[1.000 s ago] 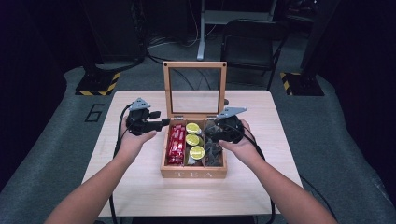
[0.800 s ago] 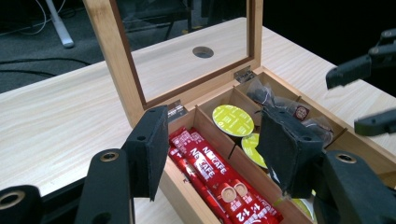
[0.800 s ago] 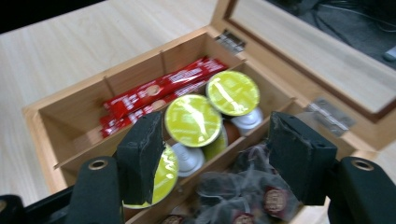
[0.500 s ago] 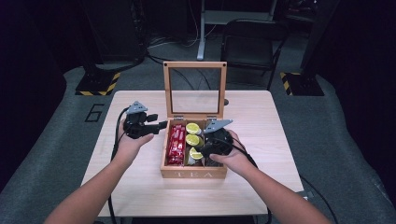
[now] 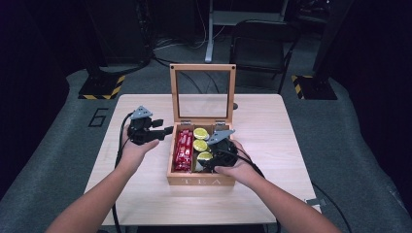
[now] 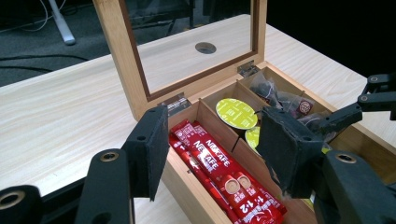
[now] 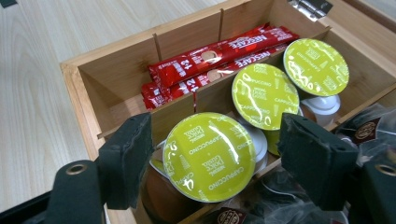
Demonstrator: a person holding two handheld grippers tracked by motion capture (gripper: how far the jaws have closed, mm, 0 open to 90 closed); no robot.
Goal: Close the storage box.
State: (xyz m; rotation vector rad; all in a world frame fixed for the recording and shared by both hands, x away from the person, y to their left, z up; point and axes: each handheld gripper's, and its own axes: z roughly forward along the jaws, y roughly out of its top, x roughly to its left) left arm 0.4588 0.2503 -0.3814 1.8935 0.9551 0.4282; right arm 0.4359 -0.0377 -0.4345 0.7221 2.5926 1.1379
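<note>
A wooden tea box [image 5: 201, 180] stands open mid-table, its glass lid [image 5: 202, 70] upright. Red Nescafe sachets [image 5: 183, 148] fill its left compartment. Three green-lidded capsules [image 5: 200, 133] lie in a row in the middle one. My right gripper [image 5: 210, 158] reaches into the box's front. Its jaws have just been opening and straddle the nearest capsule [image 7: 209, 156] without pressing on it, so the right gripper [image 7: 215, 126] is open. My left gripper [image 5: 165, 131] hovers beside the box's left wall. The left gripper [image 6: 212, 126] is open with nothing between its jaws.
Dark tea bags [image 6: 285, 100] lie in the box's right compartment. The tabletop [image 5: 272, 126] has a round cable hole [image 6: 205, 47] behind the lid. A chair [image 5: 260, 46] and stands are on the floor beyond the table.
My right gripper has moved left and down from the box's right side to the front green capsule, and its jaws have spread wider. The left gripper has stayed put.
</note>
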